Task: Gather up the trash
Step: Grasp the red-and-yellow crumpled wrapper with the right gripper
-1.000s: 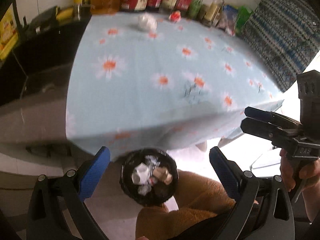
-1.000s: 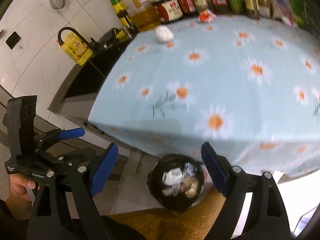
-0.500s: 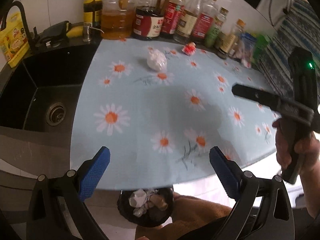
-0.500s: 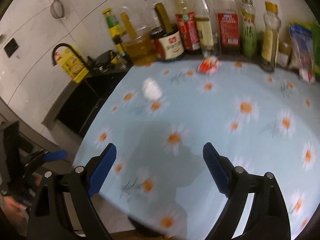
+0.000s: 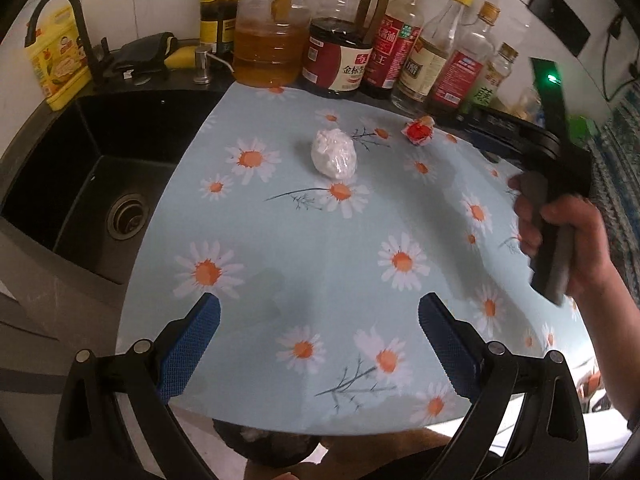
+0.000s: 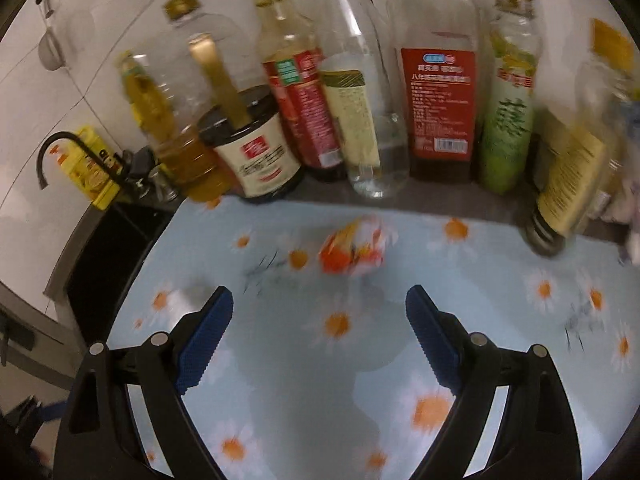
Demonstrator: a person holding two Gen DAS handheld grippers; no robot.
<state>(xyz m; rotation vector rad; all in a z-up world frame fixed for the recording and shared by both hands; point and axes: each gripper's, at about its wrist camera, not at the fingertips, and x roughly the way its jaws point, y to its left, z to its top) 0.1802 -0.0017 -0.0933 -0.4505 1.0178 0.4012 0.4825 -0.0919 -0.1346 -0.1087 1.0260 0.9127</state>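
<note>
A crumpled white wad and a red-and-white wrapper lie on the daisy-print cloth, near its far edge. My left gripper hangs open over the near part of the cloth, with nothing between its blue pads. My right gripper is open, its jaws closing slightly and empty. It hovers just short of the blurred wrapper. A hand grips the right gripper's handle at the right of the left wrist view. The rim of a black trash bin peeks out below the table's front edge.
A row of oil and sauce bottles stands along the back wall, directly behind the wrapper. A black sink with a faucet borders the cloth on the left. A yellow detergent pack stands beside the faucet.
Both grippers moved from above the bin by the table's front edge out over the cloth. The right one travelled far toward the back, and the wrapper now lies just ahead of its fingers.
</note>
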